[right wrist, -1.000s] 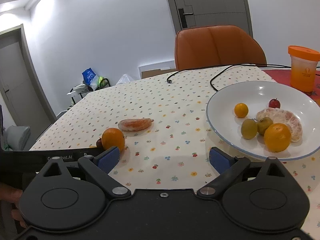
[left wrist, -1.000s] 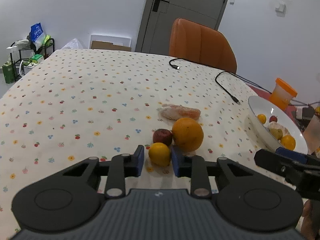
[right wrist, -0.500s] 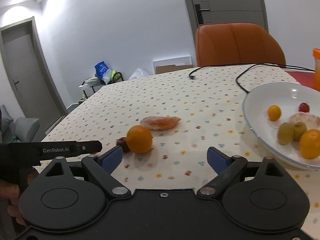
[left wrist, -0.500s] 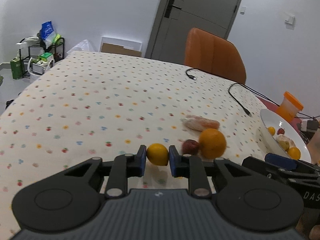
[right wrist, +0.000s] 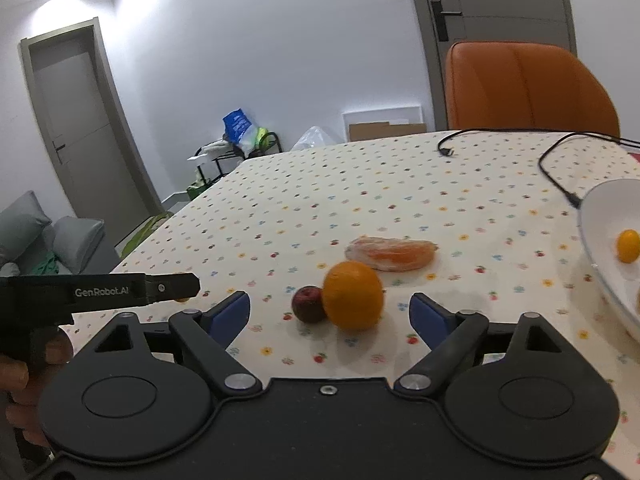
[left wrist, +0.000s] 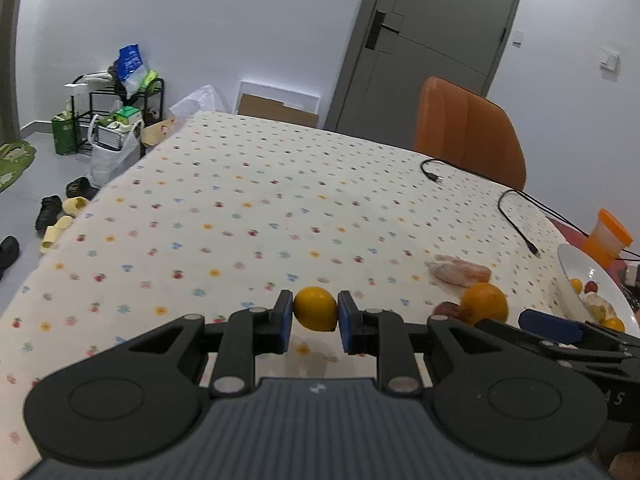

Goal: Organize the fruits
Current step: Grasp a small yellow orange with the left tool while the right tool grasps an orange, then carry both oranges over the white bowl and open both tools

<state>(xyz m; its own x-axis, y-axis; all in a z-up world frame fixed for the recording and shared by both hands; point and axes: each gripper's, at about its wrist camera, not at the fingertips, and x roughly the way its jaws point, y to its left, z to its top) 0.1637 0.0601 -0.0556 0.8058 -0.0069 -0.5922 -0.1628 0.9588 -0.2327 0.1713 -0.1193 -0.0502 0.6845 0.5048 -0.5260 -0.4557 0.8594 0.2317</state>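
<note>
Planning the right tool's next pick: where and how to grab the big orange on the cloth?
Grip the big orange across its widest middle, coming straight from the near side with the open right tool. It is round, so any diameter works, but the small dark red fruit touches its left side; slip one finger between them.

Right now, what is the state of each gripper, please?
Left gripper: closed on the small round yellow citrus fruit, lifted above the table.
Right gripper: open, holding nothing.
</note>
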